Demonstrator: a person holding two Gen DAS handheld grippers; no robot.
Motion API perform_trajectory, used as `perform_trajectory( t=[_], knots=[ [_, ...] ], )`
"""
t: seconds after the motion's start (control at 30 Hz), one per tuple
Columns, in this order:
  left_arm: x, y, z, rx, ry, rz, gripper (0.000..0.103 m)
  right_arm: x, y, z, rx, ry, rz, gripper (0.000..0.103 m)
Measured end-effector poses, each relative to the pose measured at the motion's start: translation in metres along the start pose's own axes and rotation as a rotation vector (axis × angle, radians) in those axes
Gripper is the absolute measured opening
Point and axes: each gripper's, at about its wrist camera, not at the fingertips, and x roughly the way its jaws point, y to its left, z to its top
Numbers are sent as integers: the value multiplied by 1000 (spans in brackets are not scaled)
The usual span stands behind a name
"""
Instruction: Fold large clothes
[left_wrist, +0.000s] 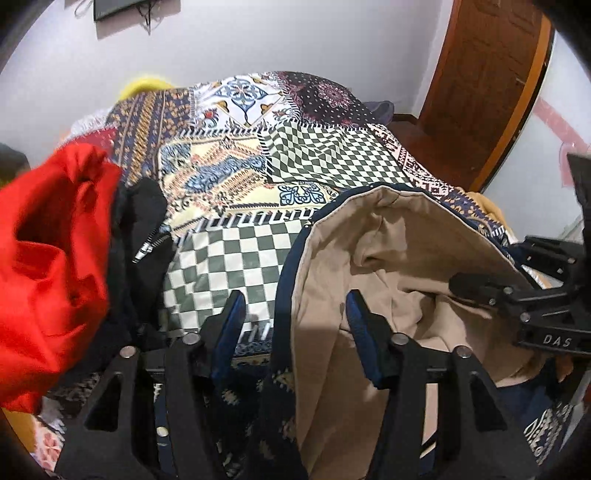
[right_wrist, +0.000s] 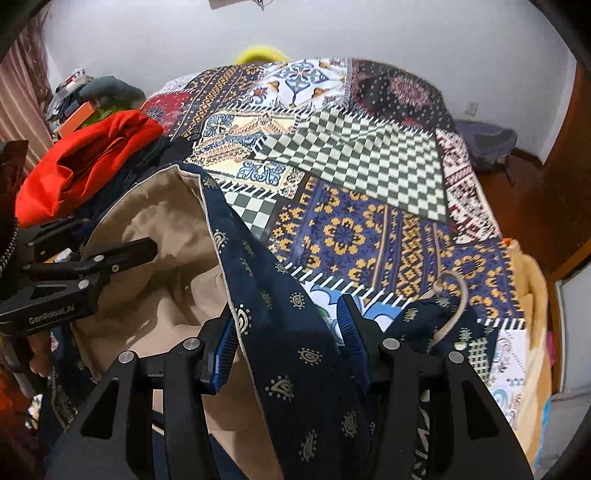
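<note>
Blue-padded fingers of the left gripper (left_wrist: 295, 306) fill the bottom of the left wrist view, standing about half apart. A navy garment (left_wrist: 369, 266) with a tan lining rises between and past them; its dark edge passes between the jaws, but I cannot tell whether the pads press on it. The garment hangs bunched and lifted over the near edge of the bed (left_wrist: 236, 258), lining outward. To the left, at the bed's left edge, sits a heap of red cloth (left_wrist: 48, 251) with a black zipped piece (left_wrist: 140, 221) beside it. The right gripper (left_wrist: 480, 284) comes in from the right edge of the picture, its tip against the tan lining. A brown door (left_wrist: 487, 74) stands behind the far right corner.

From the right wrist view, the right gripper (right_wrist: 288, 332) also stands half apart, with a navy paisley strip of the garment (right_wrist: 288, 350) running up between its jaws; the pads look close to the cloth on both sides, yet a firm clamp cannot be confirmed. A drawstring cord (right_wrist: 450, 295) trails onto the patchwork bedspread (right_wrist: 369, 229) just right of the fingers. The left gripper (right_wrist: 122, 254) reaches in from the left over the tan lining. The red cloth (right_wrist: 92, 166) lies near the left edge.

Folding looks barely begun: the garment is still crumpled and partly inside out, not spread flat. Laying it out, squaring it and making every fold seem left, and the red heap appears unfolded too.
</note>
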Motion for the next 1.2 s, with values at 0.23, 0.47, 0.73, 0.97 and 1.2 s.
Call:
perform_trajectory(
  t=[0.23, 0.47, 0.73, 0.97, 1.2],
  knots=[
    [3, -3, -3, 6, 11, -33, 9, -5, -2, 0, 23, -17, 23, 9],
    [-39, -14, -10, 49, -52, -45, 5, -43, 6, -10, 18, -86, 39, 6],
    [-94, -30, -38, 111, -97, -33, 5, -88, 22, -37, -18, -101, 77, 6],
    [-118, -44, -82, 134, -72, -58, 6, -110, 38, -80, -55, -84, 68, 6],
    [-130, -47, -127, 126, -40, -37, 37, -106, 46, -118, -48, -29, 52, 7]
  ],
)
